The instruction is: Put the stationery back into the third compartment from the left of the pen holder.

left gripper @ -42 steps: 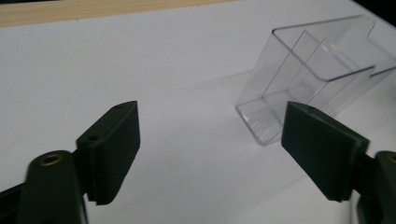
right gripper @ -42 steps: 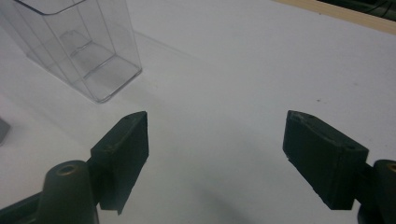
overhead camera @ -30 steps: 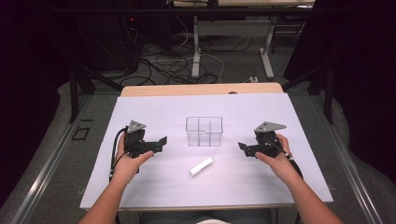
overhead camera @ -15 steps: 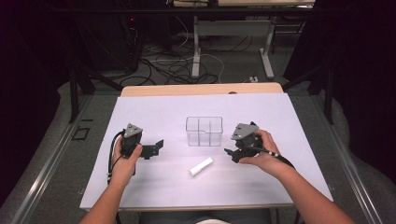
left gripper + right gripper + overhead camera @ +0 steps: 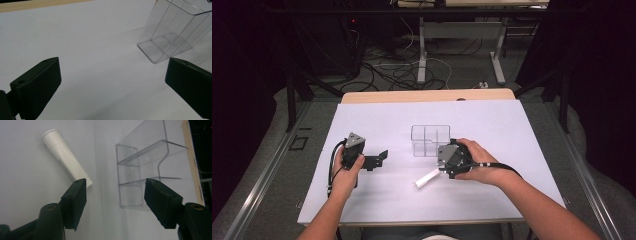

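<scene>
one white sheet (image 5: pixel 512 130) covers the table, with cables on the dark floor behind. the white tube (image 5: pixel 66 157) lies flat beside the clear organizer (image 5: pixel 429 140); the right gripper (image 5: pixel 115 195), jaws just narrowing yet unclamped, has it off its left tip. the left gripper (image 5: pixel 112 82) gapes wide, holding nothing.

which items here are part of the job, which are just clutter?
In play:
- white tube
- clear divided box
- right gripper, jaws just been closing, nothing between them
- left gripper, open

Lying about:
- floor cables
- table legs behind
</scene>
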### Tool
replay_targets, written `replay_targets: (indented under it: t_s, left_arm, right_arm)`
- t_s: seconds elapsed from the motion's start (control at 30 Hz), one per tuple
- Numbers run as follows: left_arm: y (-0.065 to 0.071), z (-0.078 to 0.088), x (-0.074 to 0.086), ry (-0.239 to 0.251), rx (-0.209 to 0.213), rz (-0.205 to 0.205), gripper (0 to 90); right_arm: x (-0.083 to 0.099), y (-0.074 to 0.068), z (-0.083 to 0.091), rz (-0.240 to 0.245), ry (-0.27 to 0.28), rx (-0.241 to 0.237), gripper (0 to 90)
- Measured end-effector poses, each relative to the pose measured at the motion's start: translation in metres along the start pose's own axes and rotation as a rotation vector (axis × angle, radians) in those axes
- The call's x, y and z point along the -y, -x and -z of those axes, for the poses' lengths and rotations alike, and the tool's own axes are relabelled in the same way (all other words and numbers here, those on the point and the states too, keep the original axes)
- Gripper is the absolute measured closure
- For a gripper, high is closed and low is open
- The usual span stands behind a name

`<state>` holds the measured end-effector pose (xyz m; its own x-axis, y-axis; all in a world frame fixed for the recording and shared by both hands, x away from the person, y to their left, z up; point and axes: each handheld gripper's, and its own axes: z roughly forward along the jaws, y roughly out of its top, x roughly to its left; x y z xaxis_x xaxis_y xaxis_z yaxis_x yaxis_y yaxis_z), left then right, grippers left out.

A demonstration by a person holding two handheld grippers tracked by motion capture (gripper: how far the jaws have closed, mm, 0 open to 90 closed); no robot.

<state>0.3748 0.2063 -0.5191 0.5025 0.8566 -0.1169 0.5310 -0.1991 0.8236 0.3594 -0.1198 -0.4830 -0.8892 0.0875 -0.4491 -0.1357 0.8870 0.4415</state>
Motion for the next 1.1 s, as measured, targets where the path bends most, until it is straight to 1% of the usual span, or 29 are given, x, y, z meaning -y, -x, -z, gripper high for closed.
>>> replay_targets:
  t_s: [0.03, 0.07, 0.1, 0.13, 0.17, 0.2, 0.23, 0.27, 0.3, 0.33, 0.37, 0.4, 0.5, 0.53, 0.57, 0.63, 0.67, 0.7, 0.73, 0.8, 0.83, 0.87, 0.9, 0.93, 0.97, 1.0, 1.07, 1.1]
  left_arm:
    - [-0.001, 0.0, 0.0, -0.003, -0.002, -0.009, 0.3]
    - [-0.001, 0.0, 0.0, -0.002, -0.001, -0.009, 0.3]
    - [-0.001, 0.0, 0.0, -0.001, 0.0, -0.012, 0.3]
    - [-0.001, 0.0, 0.0, -0.002, 0.0, -0.012, 0.3]
    - [-0.001, -0.001, 0.001, -0.003, 0.001, -0.01, 0.2]
    - [-0.001, -0.001, 0.001, -0.003, 0.0, -0.011, 0.3]
    - [-0.001, -0.001, 0.001, -0.002, 0.0, -0.011, 0.3]
    - [-0.001, 0.0, 0.001, -0.004, 0.0, -0.011, 0.3]
    - [-0.001, -0.001, 0.001, -0.003, 0.002, -0.003, 0.3]
    - [-0.001, -0.001, 0.001, -0.002, 0.001, -0.003, 0.3]
    - [-0.001, -0.001, 0.001, -0.002, 0.001, -0.002, 0.3]
    - [-0.002, -0.001, 0.001, -0.002, -0.001, -0.007, 0.3]
    - [-0.002, -0.001, 0.002, -0.004, 0.0, -0.008, 0.3]
    - [-0.001, -0.002, 0.002, 0.003, 0.001, -0.003, 0.3]
    - [-0.002, -0.002, 0.002, 0.001, -0.001, -0.012, 0.3]
    - [-0.002, -0.003, 0.002, 0.0, 0.0, -0.01, 0.3]
    - [-0.002, -0.003, 0.002, 0.001, 0.0, -0.01, 0.3]
    - [-0.002, -0.003, 0.002, 0.001, 0.0, -0.01, 0.3]
    - [-0.002, -0.003, 0.002, 0.001, 0.001, -0.01, 0.3]
    - [-0.002, -0.003, 0.002, -0.001, 0.001, -0.011, 0.3]
    - [-0.002, -0.003, 0.002, 0.003, 0.001, -0.012, 0.3]
    - [-0.001, -0.003, 0.003, -0.001, 0.001, -0.01, 0.3]
    - [-0.001, -0.003, 0.003, -0.002, -0.001, -0.01, 0.3]
    - [-0.002, -0.003, 0.003, -0.001, 0.002, -0.01, 0.3]
    - [-0.002, -0.003, 0.002, -0.006, 0.001, -0.011, 0.3]
    - [-0.002, -0.003, 0.002, 0.002, 0.0, -0.007, 0.3]
    - [-0.003, -0.003, 0.003, -0.001, 0.0, -0.008, 0.3]
    - [-0.003, -0.003, 0.003, -0.002, 0.0, -0.009, 0.3]
  right_arm:
    - [-0.002, 0.0, -0.002, 0.027, -0.002, -0.019, 41.3]
    - [-0.004, -0.002, -0.003, 0.025, -0.009, -0.037, 44.3]
    - [-0.005, -0.002, -0.004, 0.043, -0.012, -0.048, 45.1]
    - [-0.007, -0.004, -0.007, 0.055, 0.01, -0.04, 45.8]
    - [-0.008, -0.004, -0.007, 0.072, 0.001, -0.05, 47.3]
    - [-0.01, -0.004, -0.008, 0.079, 0.017, -0.053, 47.8]
    - [-0.011, -0.005, -0.01, 0.085, 0.03, -0.061, 48.0]
    - [-0.012, -0.006, -0.011, 0.084, 0.02, -0.06, 47.9]
    - [-0.013, -0.006, -0.013, 0.105, 0.037, -0.055, 48.1]
    - [-0.015, -0.007, -0.014, 0.116, 0.024, -0.062, 48.3]
    - [-0.015, -0.009, -0.015, 0.111, 0.02, -0.063, 48.3]
    - [-0.017, -0.008, -0.016, 0.145, 0.014, -0.07, 48.2]
    - [-0.02, -0.012, -0.02, 0.178, 0.011, -0.066, 48.0]
    - [-0.021, -0.014, -0.022, 0.175, 0.023, -0.064, 47.9]
    - [-0.022, -0.016, -0.023, 0.181, 0.023, -0.064, 47.9]
    - [-0.024, -0.017, -0.025, 0.197, 0.012, -0.072, 47.5]
    - [-0.025, -0.018, -0.026, 0.198, 0.014, -0.071, 47.3]
    - [-0.026, -0.019, -0.027, 0.213, 0.014, -0.07, 47.3]
    - [-0.027, -0.021, -0.029, 0.213, 0.022, -0.066, 47.4]
    - [-0.028, -0.023, -0.031, 0.229, 0.027, -0.071, 47.6]
    - [-0.029, -0.025, -0.032, 0.235, 0.018, -0.089, 47.6]
    - [-0.03, -0.025, -0.033, 0.256, 0.019, -0.097, 47.6]
    - [-0.031, -0.028, -0.033, 0.253, 0.006, -0.096, 47.7]
    - [-0.032, -0.029, -0.035, 0.267, 0.023, -0.096, 48.9]
    - [-0.033, -0.029, -0.035, 0.286, 0.019, -0.114, 49.9]
    - [-0.034, -0.031, -0.036, 0.283, 0.028, -0.123, 50.8]
    - [-0.036, -0.033, -0.036, 0.301, 0.019, -0.144, 51.8]
    - [-0.037, -0.034, -0.037, 0.312, 0.028, -0.152, 52.6]
